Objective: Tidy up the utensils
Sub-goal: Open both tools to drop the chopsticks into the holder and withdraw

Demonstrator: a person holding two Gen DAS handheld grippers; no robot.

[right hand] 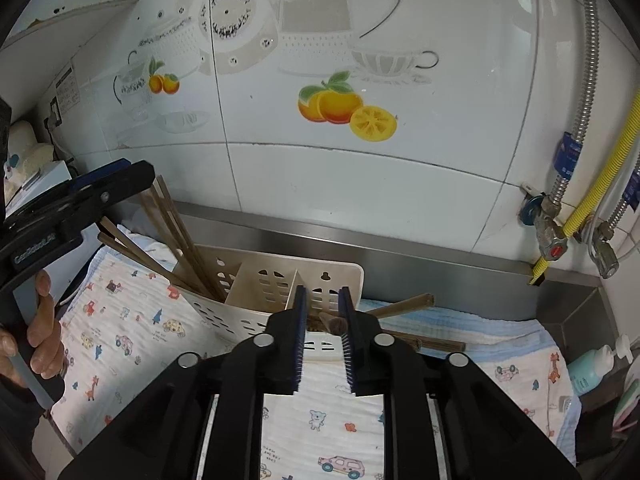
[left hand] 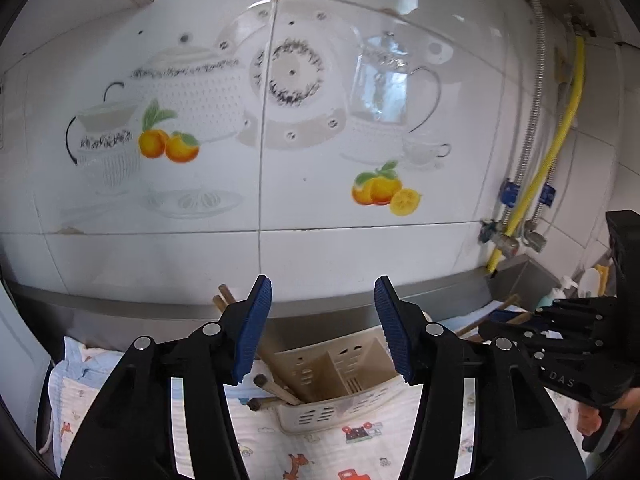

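holder (right hand: 256, 280) on cloth (right hand: 132, 320) | chopsticks (right hand: 176, 236) in left compartment (leaning) | wall (right hand: 360, 184) behind

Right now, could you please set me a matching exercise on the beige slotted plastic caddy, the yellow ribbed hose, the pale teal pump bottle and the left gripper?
1. beige slotted plastic caddy
2. yellow ribbed hose
3. pale teal pump bottle
4. left gripper

A. runs up the tiled wall
B. open wide
C. stands on the cartoon-print cloth
D. stands beside the cloth's right edge

Pairs: 1-C, 2-A, 3-D, 4-B.
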